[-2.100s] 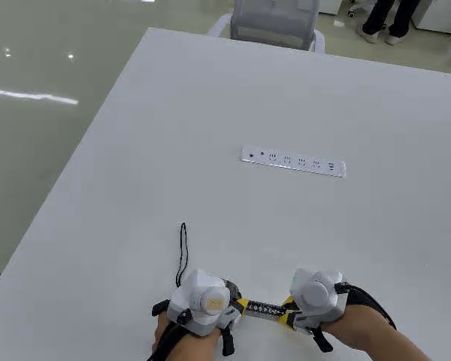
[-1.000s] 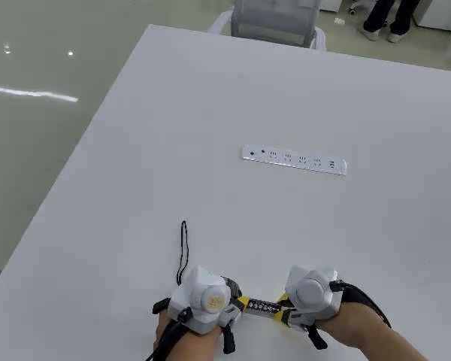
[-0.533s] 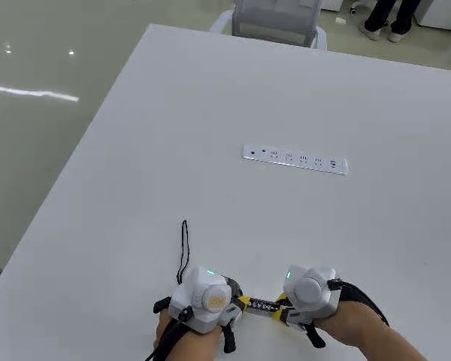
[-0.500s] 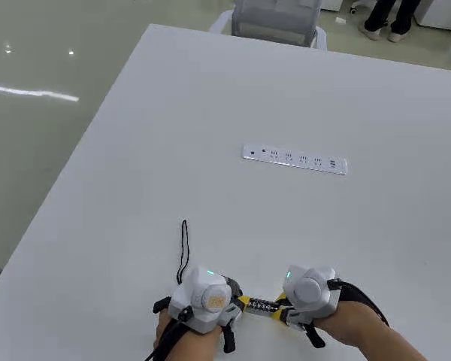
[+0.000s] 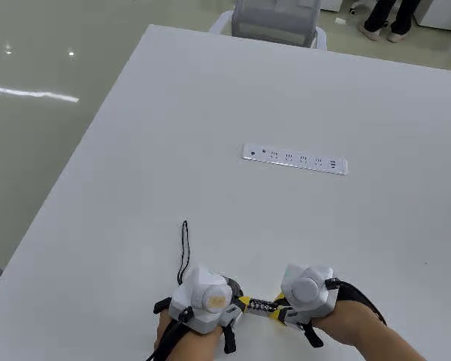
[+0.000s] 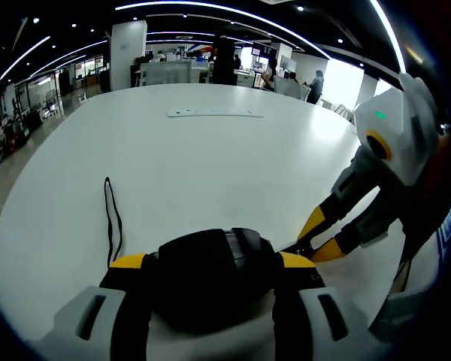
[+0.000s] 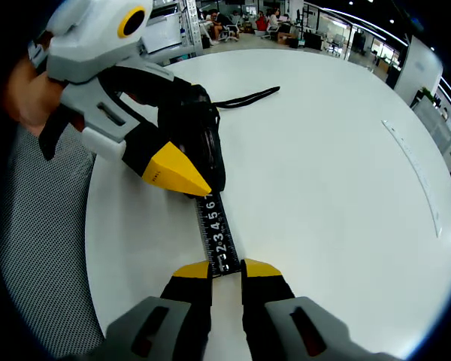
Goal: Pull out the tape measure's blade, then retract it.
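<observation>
One tape measure (image 7: pixel 199 113), one power strip (image 5: pixel 295 159), one chair (image 5: pixel 274 21) — two grippers, left gripper (image 6: pixel 210 263) and right gripper (image 7: pixel 225 268).

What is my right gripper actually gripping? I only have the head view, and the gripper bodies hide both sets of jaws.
Observer: In the right gripper view, the right gripper has its jaws shut on the tip of the blade.
Operator: And the left one?
Observer: The left gripper view shows the left gripper clamped around the black tape measure case, one yellow jaw tip on each side.
Operator: How far out is the blade?
Observer: Only a short stretch. In the right gripper view, the printed digits 2 to 6 can be read between the right jaws and the case.
</observation>
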{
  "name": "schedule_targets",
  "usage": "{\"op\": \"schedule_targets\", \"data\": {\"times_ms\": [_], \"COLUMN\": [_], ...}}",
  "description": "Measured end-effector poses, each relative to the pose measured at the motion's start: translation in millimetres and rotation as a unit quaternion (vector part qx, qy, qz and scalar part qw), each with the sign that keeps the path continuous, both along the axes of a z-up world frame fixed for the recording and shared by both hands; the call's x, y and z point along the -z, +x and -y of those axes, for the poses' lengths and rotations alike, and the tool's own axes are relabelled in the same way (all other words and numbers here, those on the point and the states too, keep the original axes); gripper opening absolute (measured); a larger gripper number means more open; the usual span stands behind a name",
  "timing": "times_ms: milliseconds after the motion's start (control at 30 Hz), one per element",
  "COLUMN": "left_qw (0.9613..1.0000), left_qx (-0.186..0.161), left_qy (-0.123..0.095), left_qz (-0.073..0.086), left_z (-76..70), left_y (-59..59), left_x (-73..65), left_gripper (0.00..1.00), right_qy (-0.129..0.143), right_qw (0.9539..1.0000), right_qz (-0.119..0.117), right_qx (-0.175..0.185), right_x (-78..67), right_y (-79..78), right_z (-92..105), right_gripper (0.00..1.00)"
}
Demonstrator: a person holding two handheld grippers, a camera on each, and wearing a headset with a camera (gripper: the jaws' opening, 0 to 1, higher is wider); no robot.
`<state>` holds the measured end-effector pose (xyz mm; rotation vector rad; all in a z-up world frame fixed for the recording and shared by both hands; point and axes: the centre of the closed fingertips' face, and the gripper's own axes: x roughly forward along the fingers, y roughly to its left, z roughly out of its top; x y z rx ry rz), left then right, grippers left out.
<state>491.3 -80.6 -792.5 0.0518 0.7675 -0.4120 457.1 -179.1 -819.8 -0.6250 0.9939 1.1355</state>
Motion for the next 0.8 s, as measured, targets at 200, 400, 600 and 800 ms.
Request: {"op": "schedule_targets", "data": {"times_ms": [200, 400, 600, 800], "left_qw": [1.0, 1.0, 1.0, 1.0], "left_qx": [-0.001, 0.0, 0.0, 0.001], "left_qy": [0.0, 0.0, 0.0, 0.0], "left_qz": [0.001, -0.001, -0.001, -0.001], "left_z": [0.2, 0.2, 0.2, 0.3], "left_y": [0.3, 0.0, 0.0, 0.5], "left_x": [-0.1, 0.1, -0.1, 0.1], "left_gripper": [0.63, 0.63, 0.63, 0.63], "right_qy": [0.0, 0.0, -0.001, 0.0], "right_qw": [1.0, 1.0, 1.0, 1.0], "right_qz": [0.001, 0.003, 0.002, 0.002], "right_qx": [-0.002, -0.004, -0.005, -0.006], "right_x": [-1.6, -1.5, -1.0, -1.2], "right_y": [-0.3, -0.2, 0.1, 0.7], "right_z": [-2.4, -4.4, -5.7, -7.4], "right_gripper": [0.13, 0.13, 0.13, 0.13]}}
